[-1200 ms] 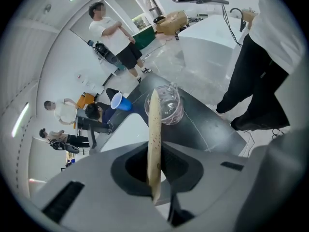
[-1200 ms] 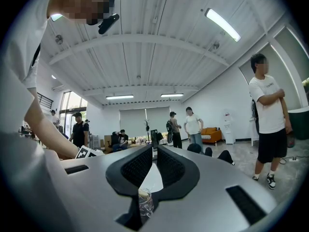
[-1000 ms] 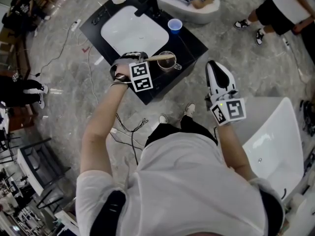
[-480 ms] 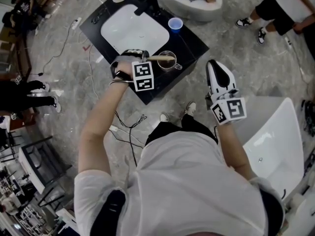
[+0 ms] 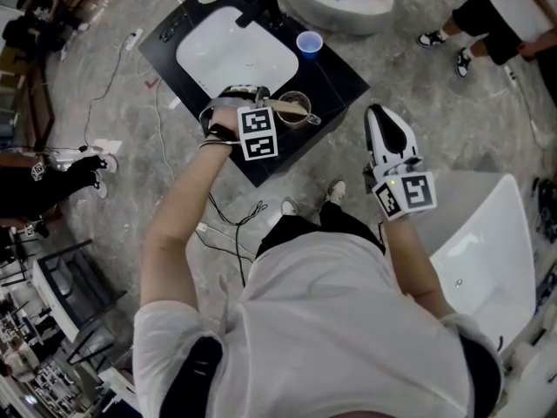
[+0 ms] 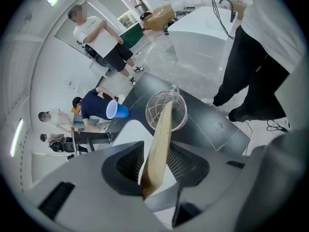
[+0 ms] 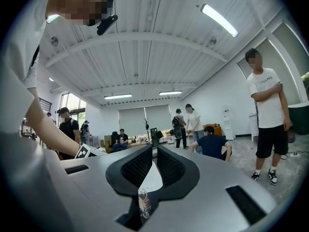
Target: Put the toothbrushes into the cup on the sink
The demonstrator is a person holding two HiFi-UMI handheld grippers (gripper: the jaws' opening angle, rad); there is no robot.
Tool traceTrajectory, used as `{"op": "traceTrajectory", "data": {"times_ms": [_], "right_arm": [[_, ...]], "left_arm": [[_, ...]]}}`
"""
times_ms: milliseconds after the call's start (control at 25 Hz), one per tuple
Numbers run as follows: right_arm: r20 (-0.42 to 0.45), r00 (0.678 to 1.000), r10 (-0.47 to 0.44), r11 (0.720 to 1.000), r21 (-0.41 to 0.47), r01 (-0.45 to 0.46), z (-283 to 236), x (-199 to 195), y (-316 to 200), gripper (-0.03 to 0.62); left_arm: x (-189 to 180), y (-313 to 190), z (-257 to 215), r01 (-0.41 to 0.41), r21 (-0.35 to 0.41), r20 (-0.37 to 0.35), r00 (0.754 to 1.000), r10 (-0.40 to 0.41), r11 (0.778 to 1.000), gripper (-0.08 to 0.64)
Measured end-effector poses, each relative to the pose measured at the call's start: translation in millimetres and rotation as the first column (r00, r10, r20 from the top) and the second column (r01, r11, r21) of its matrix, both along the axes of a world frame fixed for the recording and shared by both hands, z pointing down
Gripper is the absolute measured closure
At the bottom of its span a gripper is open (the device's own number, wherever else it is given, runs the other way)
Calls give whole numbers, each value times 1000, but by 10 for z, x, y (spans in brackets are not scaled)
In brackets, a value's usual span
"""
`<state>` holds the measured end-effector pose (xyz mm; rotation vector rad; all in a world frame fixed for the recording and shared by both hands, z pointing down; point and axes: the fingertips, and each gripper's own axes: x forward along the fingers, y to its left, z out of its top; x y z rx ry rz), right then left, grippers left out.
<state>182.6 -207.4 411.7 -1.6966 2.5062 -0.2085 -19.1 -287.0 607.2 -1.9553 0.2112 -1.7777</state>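
One toothbrush (image 6: 161,134): a flat, pale, wooden-looking handle that stands between the left gripper's jaws. Its far end reaches the mouth of the cup (image 6: 179,111) and seems to dip inside.
Handling: it is probably light and stiff, and smooth enough to slide once it is freed. It does not look fragile.
Where to hold: across the flat faces, about mid-handle, so that the far end tips down into the glass.
Cup: clear glass with a small handle. It stands on the dark counter, just right of and nearer than the white basin of the sink (image 5: 235,55). It looks breakable and easy to knock over if the handle strikes its rim.
Left gripper (image 6: 154,151): its jaws have just been opening and now stand about half apart. The handle lies between them, close to the left pad, but neither pad pinches it.
Left hand pose: it points steeply down over the cup, with the arm stretched out to the counter's near edge.
Right gripper (image 7: 153,166): its jaws are together with nothing held.
Right hand pose: it is held level, to the right of the counter and well apart from the cup.
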Motion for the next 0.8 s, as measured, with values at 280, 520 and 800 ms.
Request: {"op": "traceTrajectory", "data": {"times_ms": [280,520,800], "right_arm": [[9,1000,-18,1000,-5,18,15,-41,-79,538],[1,999,-45,999,3,45,-20,-141,-118,538],[-5,998,-62,998,5,62,-61,-232,-94,538]], "left_arm": [[72,58,-102,51,-53,-105,993,-56,997,345],[39,96,-133,89,-69,-162,982,-99,994,320],[-6,116,-226,120,-66,-220,967,-132,991,307]]}}
